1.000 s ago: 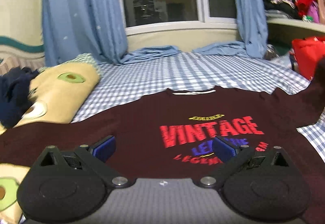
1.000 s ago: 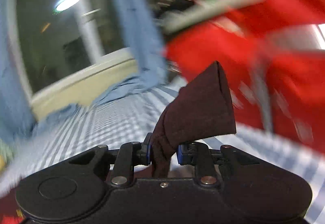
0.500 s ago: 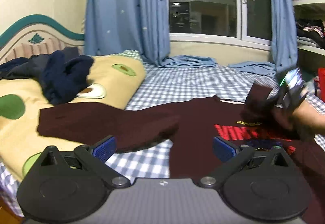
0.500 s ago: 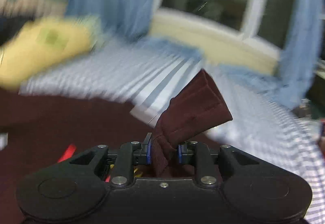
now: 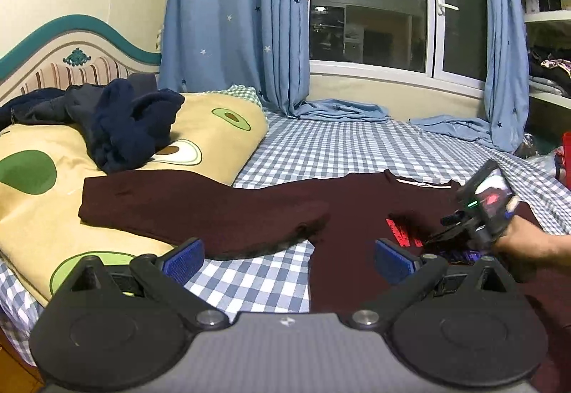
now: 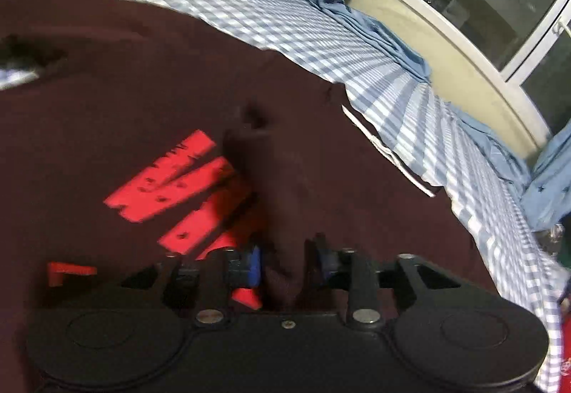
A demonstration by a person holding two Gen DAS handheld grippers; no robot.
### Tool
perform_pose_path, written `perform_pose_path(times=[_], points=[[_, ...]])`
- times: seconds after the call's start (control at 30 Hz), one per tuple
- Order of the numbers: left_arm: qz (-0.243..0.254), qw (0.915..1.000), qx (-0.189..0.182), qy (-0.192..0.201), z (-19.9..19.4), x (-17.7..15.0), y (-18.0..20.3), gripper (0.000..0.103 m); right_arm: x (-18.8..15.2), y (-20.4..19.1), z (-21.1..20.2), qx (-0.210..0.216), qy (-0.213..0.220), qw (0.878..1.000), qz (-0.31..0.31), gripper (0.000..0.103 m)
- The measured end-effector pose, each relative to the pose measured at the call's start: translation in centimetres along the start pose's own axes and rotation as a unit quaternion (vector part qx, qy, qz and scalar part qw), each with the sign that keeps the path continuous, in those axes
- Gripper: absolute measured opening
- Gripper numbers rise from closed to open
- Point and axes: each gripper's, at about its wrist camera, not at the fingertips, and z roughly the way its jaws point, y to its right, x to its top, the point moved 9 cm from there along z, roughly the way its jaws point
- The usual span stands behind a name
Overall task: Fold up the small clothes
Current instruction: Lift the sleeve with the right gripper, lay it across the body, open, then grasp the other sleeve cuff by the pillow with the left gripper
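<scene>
Maroon cotton is lying across the checked bedsheet (image 5: pixel 332 150): your long-sleeved shirt (image 5: pixel 357 214) with the red print (image 6: pixel 171 179) is spreading flat on the bed, and its one sleeve (image 5: pixel 185 204) is stretching out over the avocado-print pillow (image 5: pixel 200 129). You are holding your right gripper (image 6: pixel 289 261) low over the chest of the shirt, just beside the red letters. Its jaws are opening, and the other sleeve (image 6: pixel 282 214) is lying between the blue pads (image 6: pixel 253 264); the picture is blurred here, but it seems the pads are not pressing the cloth any more. In the left wrist view your right hand (image 5: pixel 524 243) is showing around the handle of this gripper, at the right side of the shirt. Your left gripper (image 5: pixel 289 255) is hanging above the near edge of the bed with its jaws standing wide apart and nothing between them. A heap of navy clothes (image 5: pixel 125 122) is resting on the pillow, well apart from the shirt.
</scene>
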Motion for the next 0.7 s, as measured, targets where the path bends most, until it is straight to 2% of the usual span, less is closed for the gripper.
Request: perform_pose_path(times=[0.03,0.07,0.1,0.17,0.23,0.27,0.33,0.37,0.43,0.53,0.6,0.7], points=[[0.000,1.0000,0.000,-0.001,0.0,-0.1,0.0,0.103,0.1,-0.6,-1.6,0.051,0.017,0.998,0.019,0.082],[-0.001,1.0000,0.001,-0.002,0.0,-0.3,-0.1,0.103,-0.1,-0.7,-3.4,0.095,0.036,0.994,0.037,0.091],[-0.004,1.0000,0.003,-0.006,0.2,-0.5,-0.2,0.103,-0.2,-0.8,-5.0,0.119,0.054,0.990,0.054,0.097],[-0.010,0.9998,0.007,-0.015,0.9,-1.1,-0.6,0.103,-0.4,-0.2,-8.1,0.153,0.086,0.981,0.083,0.096],[-0.018,0.9995,0.009,-0.024,1.7,-1.5,-1.0,0.103,-0.6,0.9,-9.6,0.165,0.090,0.976,0.111,0.095],[-0.023,0.9994,0.009,-0.024,2.1,-1.6,-1.2,0.103,-0.6,1.7,-9.3,0.148,0.083,0.979,0.116,0.092],[-0.033,0.9993,0.001,-0.015,2.5,-1.7,-1.6,0.103,-0.5,3.1,-8.4,0.103,0.071,0.987,0.104,0.078],[-0.040,0.9991,-0.007,-0.011,2.6,-1.8,-1.8,0.103,-0.4,3.5,-7.7,0.086,0.067,0.989,0.104,0.075],[-0.062,0.9976,-0.028,-0.016,3.1,-2.1,-2.4,0.103,0.0,4.3,-5.5,0.075,0.053,0.986,0.135,0.062],[-0.116,0.9922,-0.045,-0.010,4.2,-2.6,-4.3,0.103,-0.5,3.9,-2.2,0.090,0.021,0.983,0.160,0.061],[-0.143,0.9893,-0.031,-0.003,5.4,-3.1,-6.1,0.103,-1.2,1.9,-0.5,0.095,-0.014,0.986,0.135,0.061],[-0.169,0.9853,0.001,0.023,7.1,-3.9,-9.5,0.103,-1.1,1.1,-1.2,0.096,-0.007,0.988,0.119,0.058]])
